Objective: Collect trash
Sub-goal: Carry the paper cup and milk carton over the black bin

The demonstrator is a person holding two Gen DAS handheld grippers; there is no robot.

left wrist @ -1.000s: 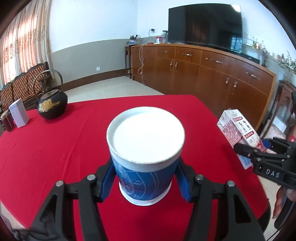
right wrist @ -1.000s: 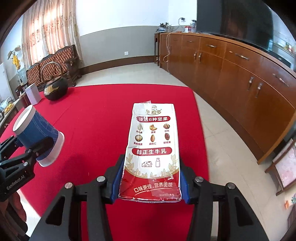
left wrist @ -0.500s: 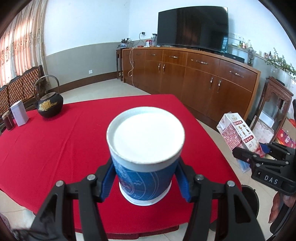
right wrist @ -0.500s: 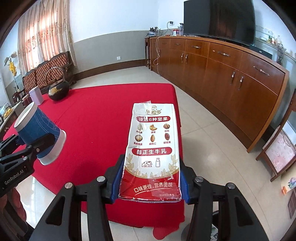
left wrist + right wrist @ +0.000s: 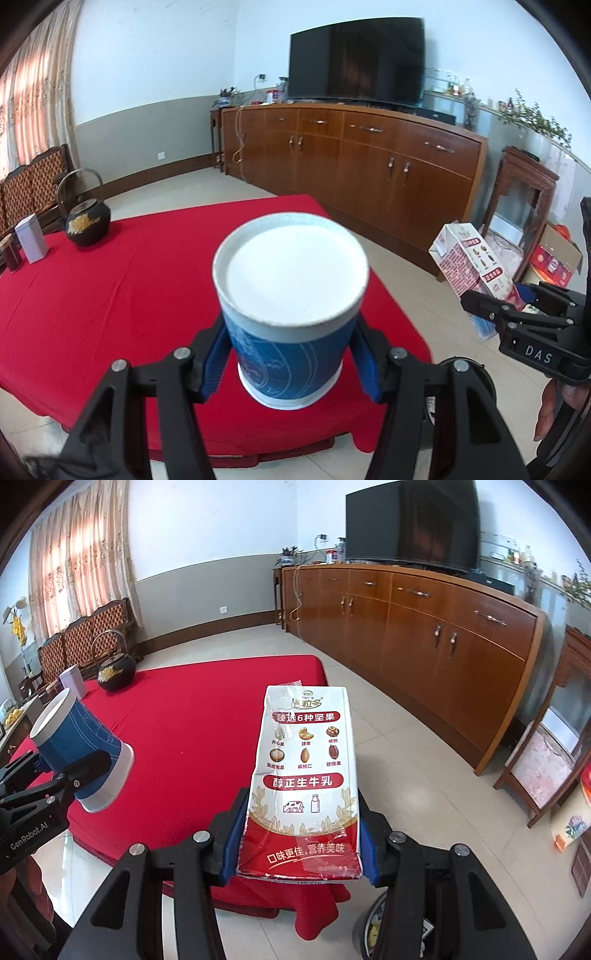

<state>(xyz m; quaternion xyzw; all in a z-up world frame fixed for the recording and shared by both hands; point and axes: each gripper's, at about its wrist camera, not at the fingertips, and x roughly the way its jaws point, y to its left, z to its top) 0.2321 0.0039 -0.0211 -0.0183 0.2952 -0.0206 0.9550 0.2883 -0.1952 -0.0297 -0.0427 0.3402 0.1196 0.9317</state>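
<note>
Left wrist view: left gripper (image 5: pixel 290 354) clamped on blue paper cup (image 5: pixel 290 295), lifted off red tablecloth (image 5: pixel 129 280), likely for binning.

Right wrist view: right gripper (image 5: pixel 301 843) pinching milk carton (image 5: pixel 304 775) above round bin (image 5: pixel 373 930), only partly visible.

Teapot (image 5: pixel 88 220) and tin (image 5: pixel 31 239) stand side by side on the table's (image 5: pixel 110 295) far edge.

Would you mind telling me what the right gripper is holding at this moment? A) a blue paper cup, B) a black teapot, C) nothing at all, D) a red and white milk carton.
D: in the right wrist view the blue pads of the right gripper press both sides of the milk carton, while the blue paper cup sits in the left gripper.
</note>
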